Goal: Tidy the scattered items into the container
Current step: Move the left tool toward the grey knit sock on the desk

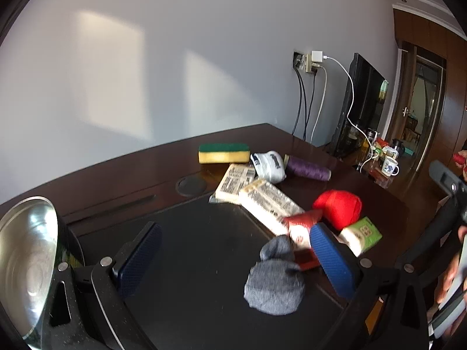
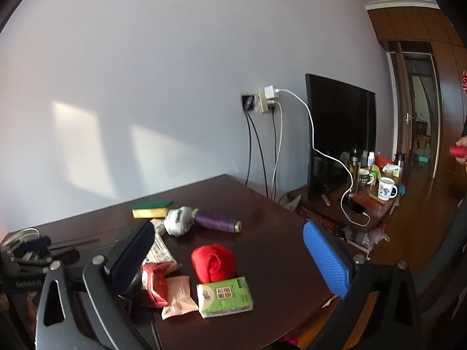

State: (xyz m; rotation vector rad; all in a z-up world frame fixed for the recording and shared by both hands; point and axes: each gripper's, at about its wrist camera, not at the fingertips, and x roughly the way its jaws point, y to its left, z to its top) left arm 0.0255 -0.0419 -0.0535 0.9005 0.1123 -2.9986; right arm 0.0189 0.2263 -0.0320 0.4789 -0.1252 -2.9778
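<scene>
My left gripper (image 1: pixel 233 259) is open above the dark mat, empty. A rolled grey sock (image 1: pixel 274 283) lies between its pads, nearer the right pad (image 1: pixel 332 259). A steel bowl (image 1: pixel 26 262) stands at the far left. Scattered on the dark table (image 2: pixel 262 250) are a red yarn ball (image 2: pixel 213 262), a green tissue pack (image 2: pixel 224 296), red and pink snack packets (image 2: pixel 163 285), a purple thread spool (image 2: pixel 217 221), a white sock roll (image 2: pixel 178 220), a yellow-green sponge (image 2: pixel 151 207) and two cream packets (image 1: pixel 262 201). My right gripper (image 2: pixel 230 256) is open and empty, above these items.
The right gripper's body shows at the right edge of the left wrist view (image 1: pixel 446 192). A black monitor (image 2: pixel 338 137) stands on a low side table with mugs (image 2: pixel 386 188) and bottles. Cables hang from a wall socket (image 2: pixel 265 102). The table's right edge drops to wooden floor.
</scene>
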